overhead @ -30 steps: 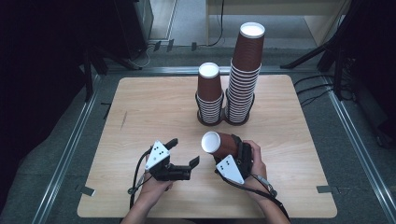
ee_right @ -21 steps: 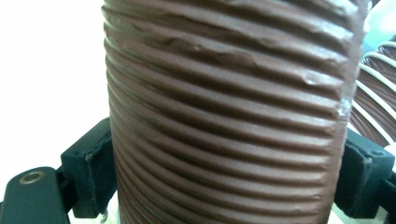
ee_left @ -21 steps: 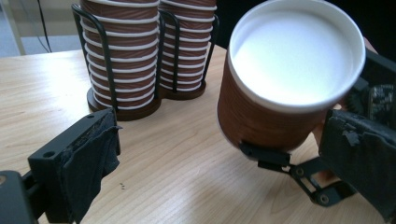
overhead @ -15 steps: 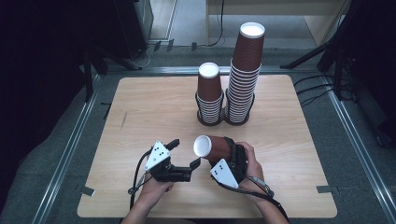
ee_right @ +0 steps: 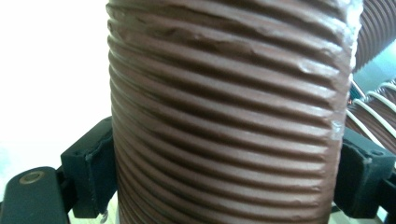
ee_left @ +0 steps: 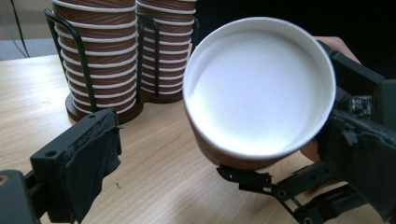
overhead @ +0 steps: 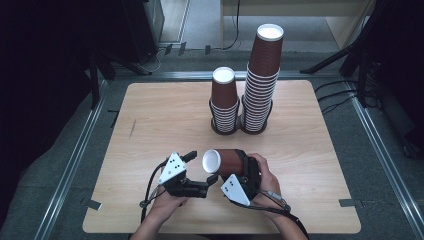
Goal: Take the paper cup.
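1. Right gripper [overhead: 235, 167]: clamped on ribbed brown cup [overhead: 227, 162], lying sideways above surface [overhead: 150, 125], white mouth toward 9 o'clock.
2. Left gripper [overhead: 202, 170]: jaws apart at cup's mouth.
3. Cup stacks [overhead: 225, 107]: at 12 o'clock.

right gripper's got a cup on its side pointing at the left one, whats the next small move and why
Probably ease the left gripper forward and close on the rim of the cup. The right gripper clamps the cup's ribbed wall, lying level with its white end toward the left one, whose jaws stand open beside that rim without touching it. A handover looks likely.
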`<act>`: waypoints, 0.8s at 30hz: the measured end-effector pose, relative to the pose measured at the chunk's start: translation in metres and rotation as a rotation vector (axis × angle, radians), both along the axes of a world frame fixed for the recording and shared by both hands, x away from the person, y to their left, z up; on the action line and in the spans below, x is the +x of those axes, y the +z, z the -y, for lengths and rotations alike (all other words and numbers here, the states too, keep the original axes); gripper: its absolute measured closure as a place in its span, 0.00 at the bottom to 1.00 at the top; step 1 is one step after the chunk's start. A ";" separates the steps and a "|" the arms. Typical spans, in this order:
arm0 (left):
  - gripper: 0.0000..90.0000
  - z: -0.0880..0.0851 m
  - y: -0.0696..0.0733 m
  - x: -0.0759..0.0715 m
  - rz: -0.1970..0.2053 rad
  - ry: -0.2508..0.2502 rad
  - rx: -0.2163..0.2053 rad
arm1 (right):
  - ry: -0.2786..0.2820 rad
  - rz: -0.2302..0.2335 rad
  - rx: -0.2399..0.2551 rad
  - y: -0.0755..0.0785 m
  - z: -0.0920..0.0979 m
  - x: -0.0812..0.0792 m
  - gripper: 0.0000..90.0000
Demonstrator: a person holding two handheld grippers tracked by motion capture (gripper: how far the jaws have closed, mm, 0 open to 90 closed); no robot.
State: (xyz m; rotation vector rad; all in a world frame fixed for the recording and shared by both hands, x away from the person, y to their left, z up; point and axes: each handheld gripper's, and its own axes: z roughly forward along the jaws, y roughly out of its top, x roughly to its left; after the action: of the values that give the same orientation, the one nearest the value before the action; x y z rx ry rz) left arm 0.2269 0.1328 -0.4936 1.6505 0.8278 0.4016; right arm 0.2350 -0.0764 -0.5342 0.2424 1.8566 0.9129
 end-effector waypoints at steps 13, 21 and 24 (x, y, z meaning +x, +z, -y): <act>0.12 0.001 0.002 0.000 -0.059 -0.078 0.001 | 0.067 0.025 -0.048 -0.002 -0.009 -0.010 0.13; 0.22 0.005 0.002 0.001 -0.090 -0.103 0.041 | 0.060 0.037 -0.078 -0.005 -0.011 -0.010 0.13; 0.22 0.005 0.002 0.003 -0.108 -0.106 0.046 | 0.058 0.034 -0.080 -0.006 -0.010 -0.009 0.13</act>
State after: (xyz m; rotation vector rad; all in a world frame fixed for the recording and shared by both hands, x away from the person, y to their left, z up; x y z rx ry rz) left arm 0.2295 0.1280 -0.4916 1.7623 0.8118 0.2615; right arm 0.2259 -0.0660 -0.5406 0.1239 1.8726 0.8744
